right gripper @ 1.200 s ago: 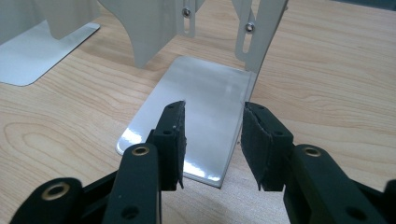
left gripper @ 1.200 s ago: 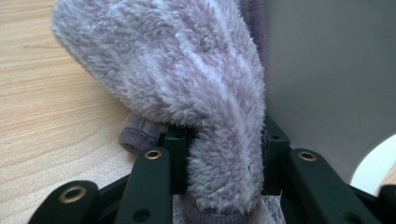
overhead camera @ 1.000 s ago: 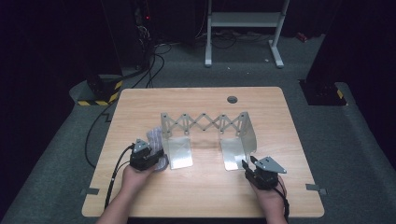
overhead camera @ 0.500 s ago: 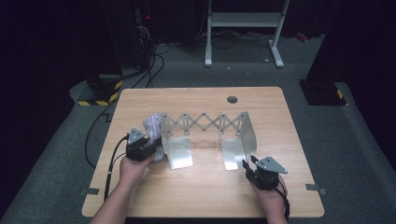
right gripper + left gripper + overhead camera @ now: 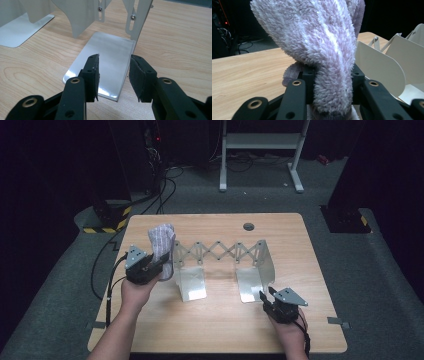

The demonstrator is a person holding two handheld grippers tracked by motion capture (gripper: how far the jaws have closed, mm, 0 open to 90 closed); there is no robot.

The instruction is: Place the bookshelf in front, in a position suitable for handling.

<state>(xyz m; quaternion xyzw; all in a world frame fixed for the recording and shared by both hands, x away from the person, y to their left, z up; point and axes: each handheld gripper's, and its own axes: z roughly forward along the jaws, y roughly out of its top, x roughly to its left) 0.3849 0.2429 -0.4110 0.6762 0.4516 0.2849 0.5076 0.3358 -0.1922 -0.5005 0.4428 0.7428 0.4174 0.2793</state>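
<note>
A fluffy pale lilac and white sock [image 5: 162, 246] stands up out of my left gripper [image 5: 148, 268], which is shut on it and holds it above the table's left side. In the left gripper view the sock [image 5: 322, 50] bulges between the black jaws and hides most of what lies beyond. A white metal expanding rack [image 5: 220, 255] with a scissor lattice and two end plates stands mid-table, just right of the sock. My right gripper [image 5: 270, 301] rests low at the near end of the rack's right foot plate [image 5: 107, 60]. Its jaws are open and hold nothing.
The wooden table [image 5: 220, 330] has a round cable hole [image 5: 248, 226] near its far edge. Beyond it are a white stand's legs [image 5: 260, 150] and cables on the grey floor [image 5: 150, 190]. The rack's left foot plate [image 5: 190, 285] lies close to my left hand.
My left gripper has risen with the sock, lifting it off the table beside the rack's left end. The right gripper has stayed where it was.
</note>
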